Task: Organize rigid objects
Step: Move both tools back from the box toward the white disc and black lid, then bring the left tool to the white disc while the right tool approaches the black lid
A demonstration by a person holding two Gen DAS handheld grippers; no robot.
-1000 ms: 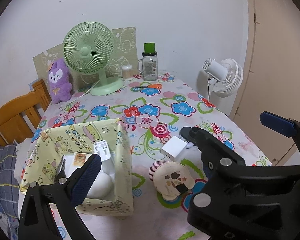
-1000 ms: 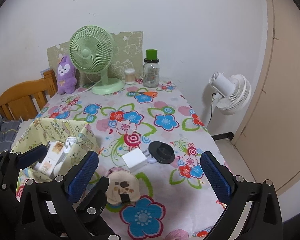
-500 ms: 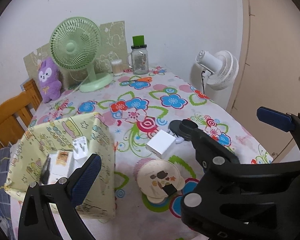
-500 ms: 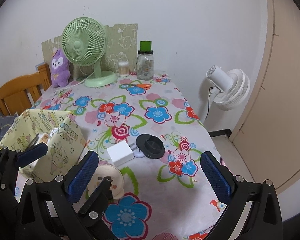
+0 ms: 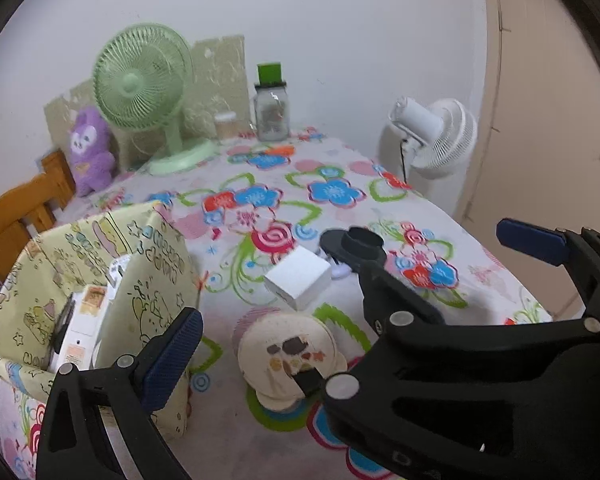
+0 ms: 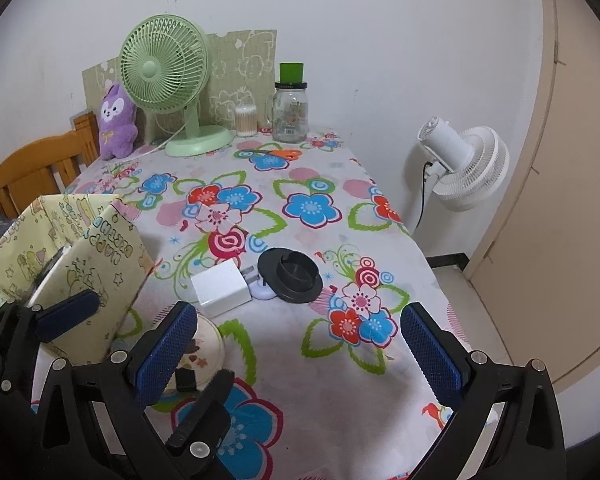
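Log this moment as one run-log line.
left tongs: open, empty | right tongs: open, empty | white charger, black disc, round cream item: on table | yellow box: part-filled

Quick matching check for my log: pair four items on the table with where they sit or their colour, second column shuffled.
Things:
1. white charger block
2. black round holder
3. purple plush toy
4. glass jar

Descriptions:
A. green lid, at the far end near the wall
B. beside the green fan, near the wooden chair
C. just right of the white block
D. between the yellow box and the black holder

Pairs: 1-D, 2-C, 3-B, 4-A
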